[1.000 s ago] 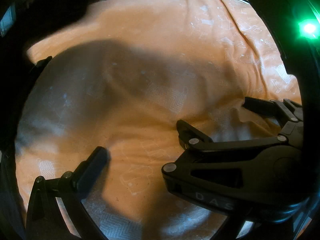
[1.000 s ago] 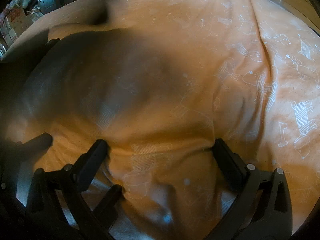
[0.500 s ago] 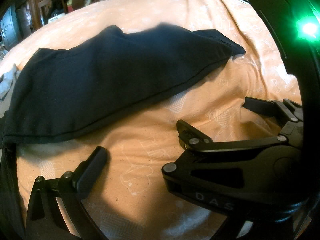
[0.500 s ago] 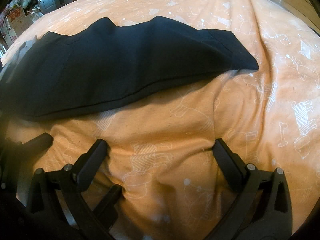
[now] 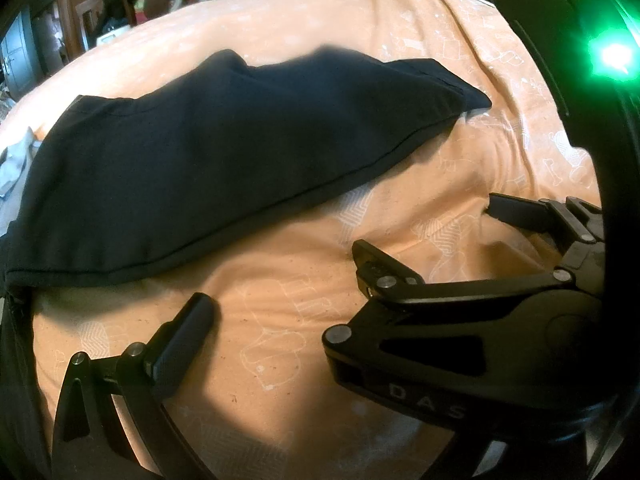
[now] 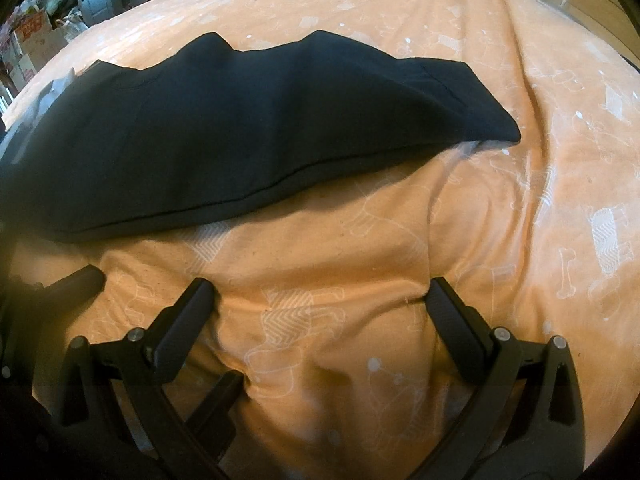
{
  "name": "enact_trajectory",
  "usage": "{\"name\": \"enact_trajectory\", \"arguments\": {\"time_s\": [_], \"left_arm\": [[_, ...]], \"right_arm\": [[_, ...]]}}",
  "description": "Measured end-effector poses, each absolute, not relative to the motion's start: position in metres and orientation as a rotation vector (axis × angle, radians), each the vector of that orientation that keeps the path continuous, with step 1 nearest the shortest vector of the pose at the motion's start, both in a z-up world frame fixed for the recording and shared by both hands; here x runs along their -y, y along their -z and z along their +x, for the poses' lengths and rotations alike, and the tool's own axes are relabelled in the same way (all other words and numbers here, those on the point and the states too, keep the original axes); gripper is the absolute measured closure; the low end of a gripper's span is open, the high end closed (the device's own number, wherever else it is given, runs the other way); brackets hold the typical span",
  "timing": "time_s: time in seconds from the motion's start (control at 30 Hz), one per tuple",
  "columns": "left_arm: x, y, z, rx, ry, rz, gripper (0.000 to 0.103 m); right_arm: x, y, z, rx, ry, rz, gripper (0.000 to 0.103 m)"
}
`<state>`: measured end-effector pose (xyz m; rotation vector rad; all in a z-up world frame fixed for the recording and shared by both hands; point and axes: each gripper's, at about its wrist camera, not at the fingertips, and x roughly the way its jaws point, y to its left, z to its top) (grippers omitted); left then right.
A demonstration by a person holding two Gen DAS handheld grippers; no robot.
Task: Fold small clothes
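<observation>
Black knit garment [image 6: 224, 140], one item, lying flat on the orange printed bedspread [image 6: 520, 240]; long axis runs 9 to 3 o'clock across both views, near hem toward the tools. Right tool [image 6: 316, 312]: jaws wide, empty, resting on the bedspread, garment at its 12 o'clock, apart. Left tool [image 5: 280, 280]: one finger [image 5: 188, 332] seen, the other hidden behind the right tool's body; appears wide, empty. Garment at its 11 o'clock. Neither arm judged clearly nearer. Grey cloth [image 5: 16, 164] at 9 o'clock edge.
</observation>
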<state>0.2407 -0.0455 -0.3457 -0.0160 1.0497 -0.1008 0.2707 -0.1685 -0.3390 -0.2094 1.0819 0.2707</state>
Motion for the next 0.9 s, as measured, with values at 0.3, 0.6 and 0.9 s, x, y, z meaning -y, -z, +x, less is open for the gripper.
{"name": "enact_trajectory", "arguments": {"time_s": [0.3,0.6,0.9], "left_arm": [[0.052,0.346,0.247,-1.061,0.092,0.014,0.000],[-0.018,0.279,0.228,-1.163,0.488,-0.065,0.000],[-0.162,0.112,0.088,-0.815,0.699,-0.310,0.000]], "right_arm": [[0.168,0.337,0.279,-1.099,-0.300,-0.232,0.000],[0.200,0.271,0.275,-0.891,-0.335,0.023,0.000],[0.159,0.061,0.121,-0.317,-0.499,0.088,0.000]]}}
